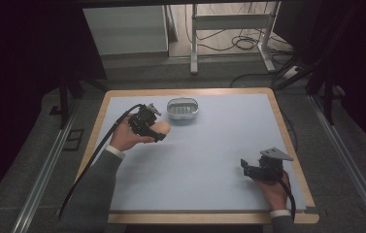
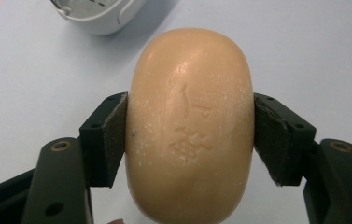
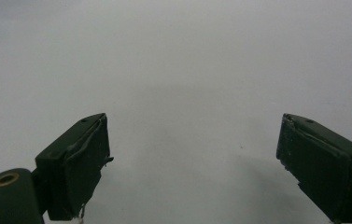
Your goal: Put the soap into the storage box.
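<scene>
A tan oval bar of soap (image 2: 190,126) with an embossed mark sits between the jaws of my left gripper (image 2: 190,135), which is shut on its two long sides. From above, the soap (image 1: 162,127) pokes out of the left gripper (image 1: 157,131) just left of and nearer than a white soap dish (image 1: 182,108). A corner of that dish (image 2: 96,14) shows at the top of the left gripper view. My right gripper (image 3: 192,163) stands open over bare pale surface, low near the table's front right (image 1: 248,167).
A light blue mat (image 1: 205,155) covers a wooden-edged table (image 1: 290,145). Beyond the far edge are a desk frame (image 1: 229,29), cables on the floor and dark curtains. Metal rails run along both sides of the table.
</scene>
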